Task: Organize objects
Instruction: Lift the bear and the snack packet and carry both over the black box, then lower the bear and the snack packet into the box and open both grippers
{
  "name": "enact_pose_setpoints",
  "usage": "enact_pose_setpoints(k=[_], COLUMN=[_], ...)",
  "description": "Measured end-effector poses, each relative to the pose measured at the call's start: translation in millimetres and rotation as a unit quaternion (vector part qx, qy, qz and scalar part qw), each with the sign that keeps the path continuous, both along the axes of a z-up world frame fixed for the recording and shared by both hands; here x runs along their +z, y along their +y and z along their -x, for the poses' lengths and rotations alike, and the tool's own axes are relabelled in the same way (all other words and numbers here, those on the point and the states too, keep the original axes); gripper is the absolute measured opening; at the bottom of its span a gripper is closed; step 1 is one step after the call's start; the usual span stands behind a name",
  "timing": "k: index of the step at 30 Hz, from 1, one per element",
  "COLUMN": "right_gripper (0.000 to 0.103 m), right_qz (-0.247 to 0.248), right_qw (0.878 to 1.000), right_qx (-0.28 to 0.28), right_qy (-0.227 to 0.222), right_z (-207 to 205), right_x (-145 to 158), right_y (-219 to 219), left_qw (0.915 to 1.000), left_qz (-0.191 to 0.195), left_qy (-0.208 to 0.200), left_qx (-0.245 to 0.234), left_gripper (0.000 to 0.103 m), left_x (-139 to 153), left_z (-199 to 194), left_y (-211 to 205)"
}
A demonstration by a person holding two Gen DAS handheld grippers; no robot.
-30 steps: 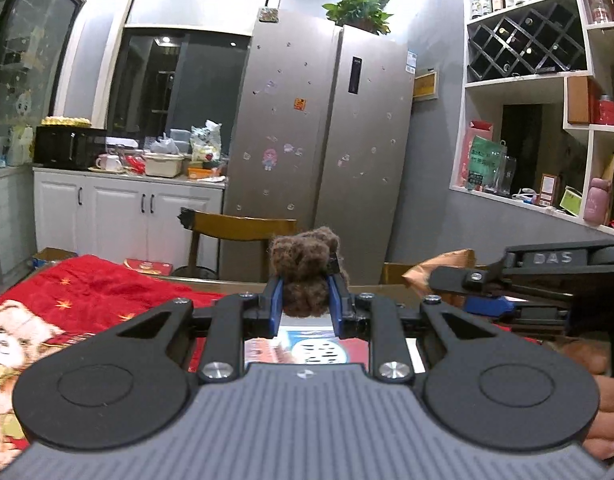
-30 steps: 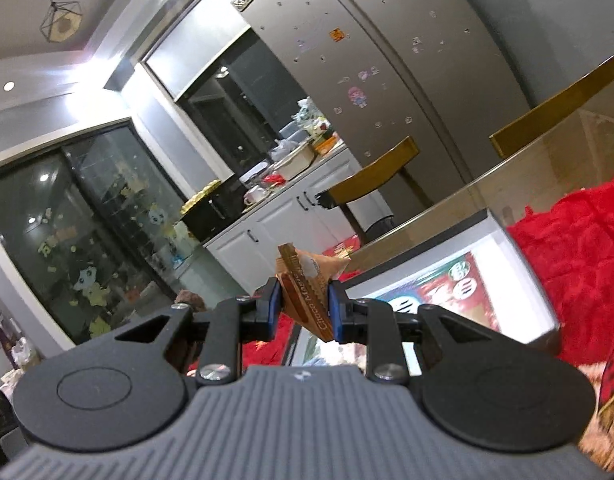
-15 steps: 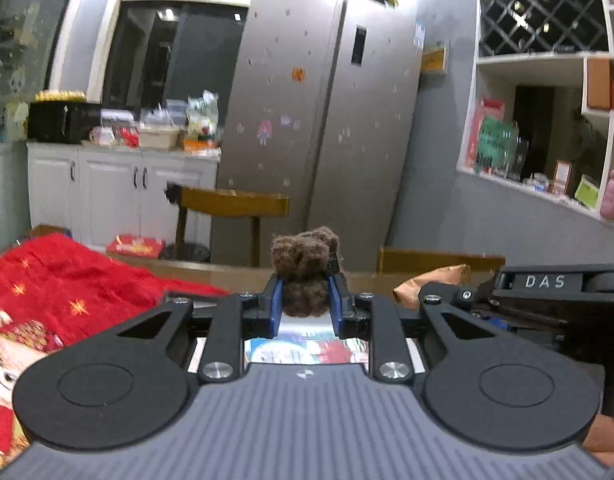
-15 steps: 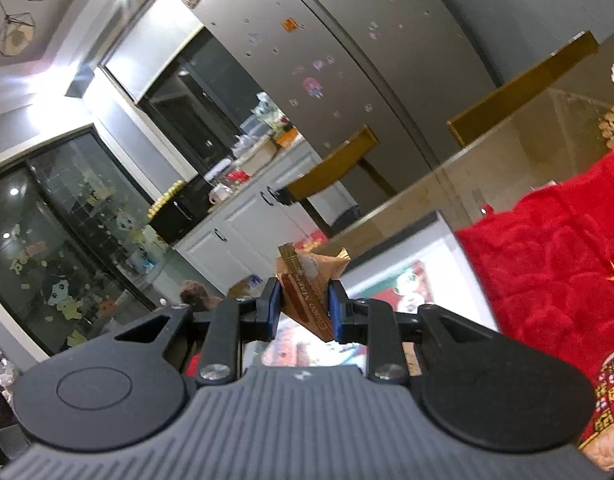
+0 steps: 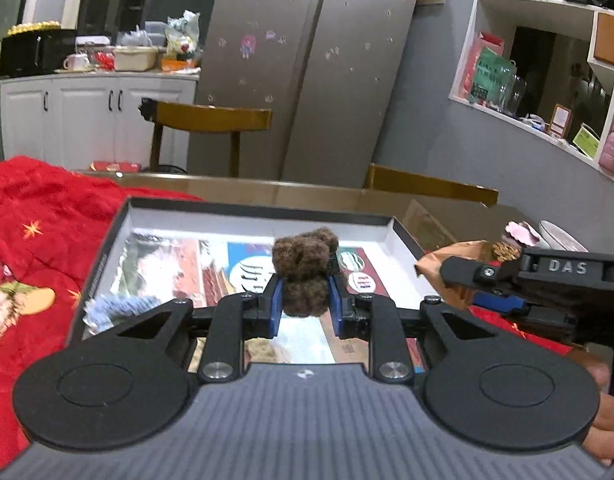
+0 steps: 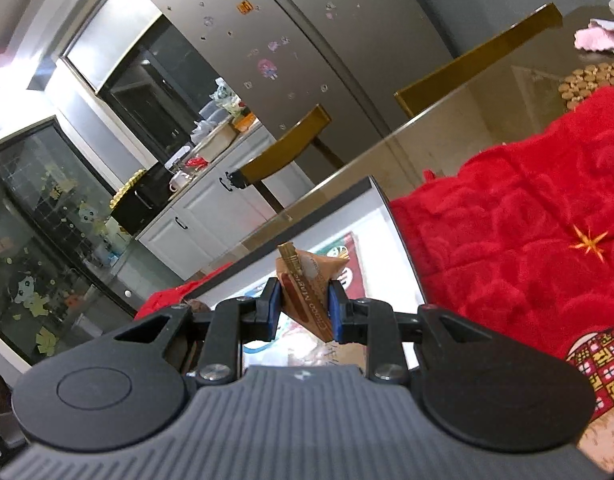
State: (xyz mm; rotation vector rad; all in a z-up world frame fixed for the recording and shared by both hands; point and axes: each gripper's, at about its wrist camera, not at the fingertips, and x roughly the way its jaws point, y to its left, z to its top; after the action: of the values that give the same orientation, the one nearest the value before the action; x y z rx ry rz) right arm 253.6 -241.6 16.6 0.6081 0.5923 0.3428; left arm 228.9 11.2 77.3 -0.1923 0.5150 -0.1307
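A shallow open box [image 5: 251,210] with dark outer walls and a white inner rim is laid on a red blanket [image 5: 47,216] that covers part of a glass-topped table [image 5: 307,190]. The box floor is lined with a printed picture in red, white and teal. In its near left corner a small pale-blue fuzzy item [image 5: 115,308] is seen.

A small brown plush bear [image 5: 305,270], woolly and dark, is pinched upright between the blue pads of the left gripper [image 5: 305,300], whose jaws are drawn narrow around its lower body; it is held above the middle of the box. A tan snack packet [image 6: 307,286], pyramid-shaped with a crimped seam and printed lettering, is clamped tilted between the pads of the right gripper [image 6: 303,306], above the right part of the same box [image 6: 403,240].

In the left wrist view the right gripper [image 5: 503,302] is seen just right of the box, with its packet [image 5: 451,256] jutting toward the rim. Farther right on the table a beaded trivet [image 6: 587,82] and a pink cloth [image 6: 595,36] are found. Wooden chairs [image 5: 211,114], a steel refrigerator [image 5: 307,60], white cabinets [image 5: 87,116] and wall shelves [image 5: 547,80] are seen beyond.
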Motion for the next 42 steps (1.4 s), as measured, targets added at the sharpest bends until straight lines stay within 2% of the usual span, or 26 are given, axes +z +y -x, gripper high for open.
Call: enact_pose_setpoints(k=[13, 29, 42], right_gripper=[0.028, 0.029, 0.029], right_qz=[0.027, 0.091, 0.09], right_qw=[0.999, 0.995, 0.995], right_qx=[0.016, 0.025, 0.038], right_qy=[-0.002, -0.024, -0.016], right_z=[4.3, 12.7, 10.9], right_x=[-8.4, -7.7, -12.7], right_y=[13.2, 29.5, 32.9], left_qw=[0.9996, 0.9988, 0.9981], left_qz=[-0.018, -0.041, -0.054], left_qy=[0.016, 0.019, 0.021], left_qx=[-0.017, -0.019, -0.02], left_gripper=[0.028, 0.028, 0.028], left_x=[-22.5, -35.7, -41.4], left_z=[-0.2, 6.8, 8.1], left_y=[-11.3, -18.3, -23.2])
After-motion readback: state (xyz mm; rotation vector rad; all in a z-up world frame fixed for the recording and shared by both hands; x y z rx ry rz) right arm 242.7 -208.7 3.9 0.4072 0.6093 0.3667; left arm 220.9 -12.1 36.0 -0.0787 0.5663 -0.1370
